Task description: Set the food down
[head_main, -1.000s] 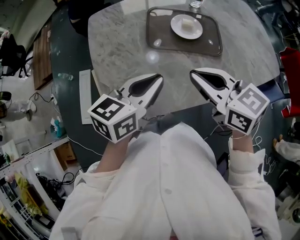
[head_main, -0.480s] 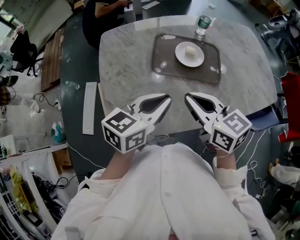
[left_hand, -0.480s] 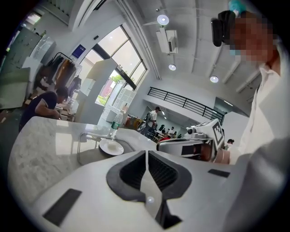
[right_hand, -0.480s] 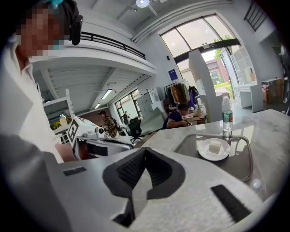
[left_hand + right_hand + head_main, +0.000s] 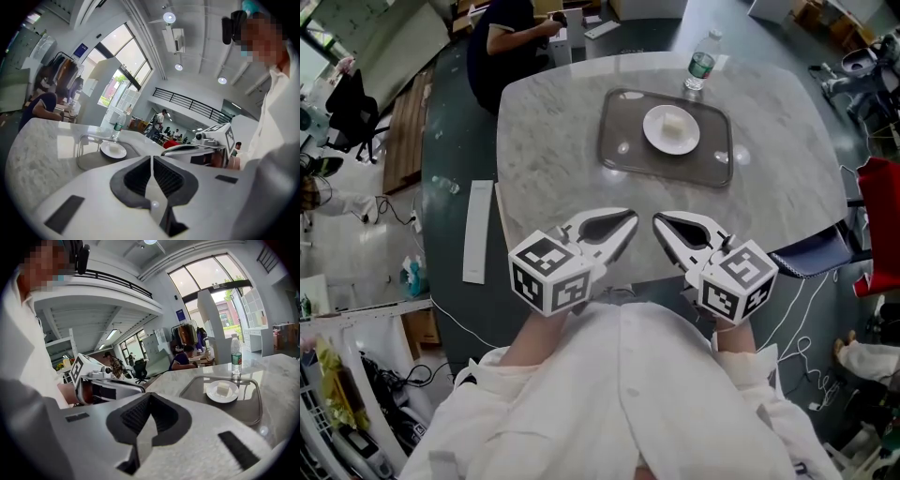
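A white cube of food (image 5: pixel 673 123) rests on a small white plate (image 5: pixel 671 130), and the plate stands on a dark tray (image 5: pixel 623 150) at the far side of the marble table (image 5: pixel 544 141). Both grippers hover over the table's near edge, well short of the tray. My left gripper (image 5: pixel 630 217) is shut with nothing in it. My right gripper (image 5: pixel 658 220) is shut and empty too, its tip close beside the left one. The right gripper view has the plate (image 5: pixel 222 391) and food (image 5: pixel 223 388) ahead to the right. In the left gripper view the plate (image 5: pixel 113 150) lies ahead to the left.
A water bottle (image 5: pixel 700 61) stands just beyond the tray. A person (image 5: pixel 511 37) sits at the table's far left corner. On the dark floor to the left lies a long white strip (image 5: pixel 476 230). A red chair (image 5: pixel 881 216) stands at the right.
The two grippers have drawn closer together, mostly by the left one shifting. Both stay shut. The head view has swung, so the tray and bottle sit lower in the picture.
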{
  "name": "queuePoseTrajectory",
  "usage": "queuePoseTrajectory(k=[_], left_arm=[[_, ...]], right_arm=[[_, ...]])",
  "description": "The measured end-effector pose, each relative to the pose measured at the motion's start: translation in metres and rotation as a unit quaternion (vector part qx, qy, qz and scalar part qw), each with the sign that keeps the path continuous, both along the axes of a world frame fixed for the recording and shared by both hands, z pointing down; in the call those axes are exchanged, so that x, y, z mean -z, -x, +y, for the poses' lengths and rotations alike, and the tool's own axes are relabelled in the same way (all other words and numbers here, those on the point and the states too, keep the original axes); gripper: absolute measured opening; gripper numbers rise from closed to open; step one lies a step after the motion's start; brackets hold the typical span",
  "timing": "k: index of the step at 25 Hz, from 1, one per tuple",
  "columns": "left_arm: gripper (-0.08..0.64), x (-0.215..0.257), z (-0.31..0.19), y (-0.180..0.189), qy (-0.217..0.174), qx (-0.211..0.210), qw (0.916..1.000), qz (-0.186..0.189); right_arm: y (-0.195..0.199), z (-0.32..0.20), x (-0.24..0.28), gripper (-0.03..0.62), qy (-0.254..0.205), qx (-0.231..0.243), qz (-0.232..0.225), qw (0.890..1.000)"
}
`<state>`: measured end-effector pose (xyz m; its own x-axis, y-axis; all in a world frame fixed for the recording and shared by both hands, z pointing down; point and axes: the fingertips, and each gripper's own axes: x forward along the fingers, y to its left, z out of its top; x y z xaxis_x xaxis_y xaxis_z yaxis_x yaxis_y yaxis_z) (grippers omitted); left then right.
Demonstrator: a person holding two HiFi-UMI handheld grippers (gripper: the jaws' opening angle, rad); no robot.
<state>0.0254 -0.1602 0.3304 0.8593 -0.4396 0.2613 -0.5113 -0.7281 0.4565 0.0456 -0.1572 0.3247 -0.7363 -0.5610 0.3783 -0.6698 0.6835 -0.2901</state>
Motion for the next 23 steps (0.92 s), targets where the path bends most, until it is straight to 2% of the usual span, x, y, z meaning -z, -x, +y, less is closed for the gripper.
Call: queuePoseTrajectory(k=[8, 13, 23], left_arm=[[0.029, -0.002, 0.002, 0.001, -0.002, 0.002, 0.9999, -0.01], [0.029, -0.004, 0.005, 0.005, 0.002, 0.003, 0.9999, -0.01], [0.029, -0.009, 0.014, 0.003, 0.011, -0.007, 0.9999, -0.011]], right_arm=[[0.008, 0.005, 0.003, 0.002, 0.007, 0.002, -0.019, 1.0], [0.012, 0.009, -0.004, 0.002, 0.006, -0.012, 0.02, 1.0], [0.01, 0.016, -0.006, 0.002, 0.012, -0.013, 0.013, 1.0]])
